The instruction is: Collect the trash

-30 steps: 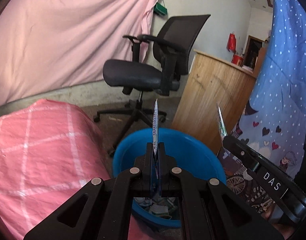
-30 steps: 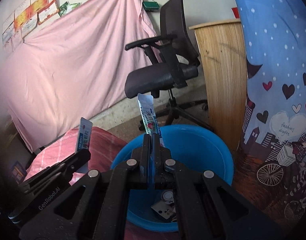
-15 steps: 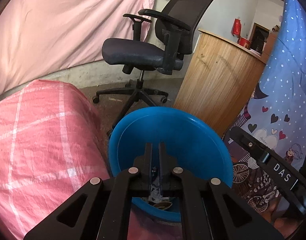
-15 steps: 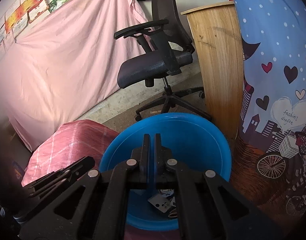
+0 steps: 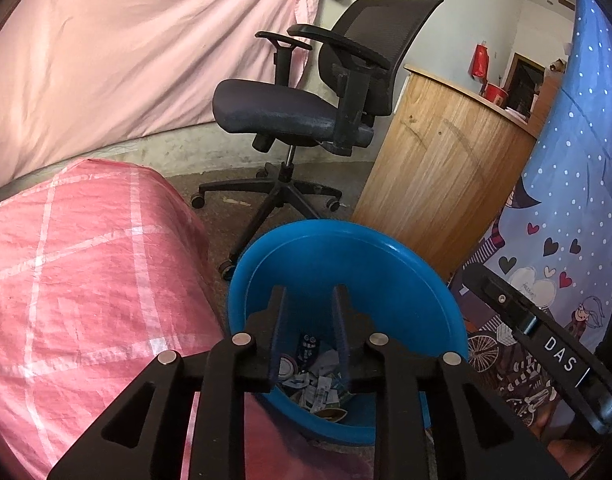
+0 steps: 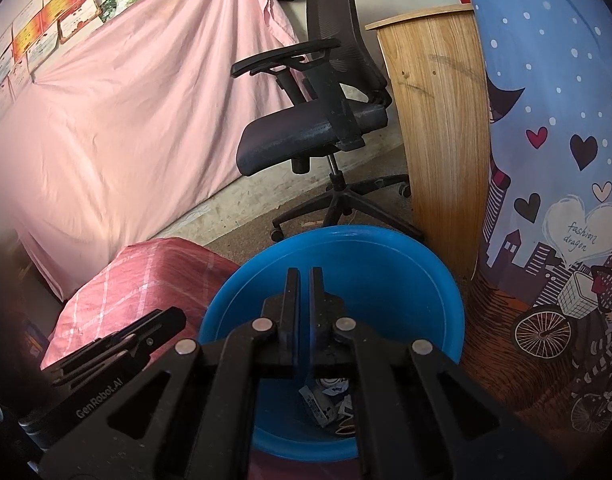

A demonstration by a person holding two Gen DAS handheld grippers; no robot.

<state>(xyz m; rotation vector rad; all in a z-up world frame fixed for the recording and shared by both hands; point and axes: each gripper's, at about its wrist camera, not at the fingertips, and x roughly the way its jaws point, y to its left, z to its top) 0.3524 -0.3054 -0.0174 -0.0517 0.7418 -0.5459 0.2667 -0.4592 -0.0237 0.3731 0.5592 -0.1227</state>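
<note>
left gripper (image 5: 308,300): fingers apart, just been opening, nothing between them | right gripper (image 6: 299,280): fingers nearly together, only a thin gap, empty | both over blue basin (image 5: 406,276) | trash wrappers (image 5: 318,380) lie on basin bottom | basin beside pink checked cover (image 5: 85,280)
</note>
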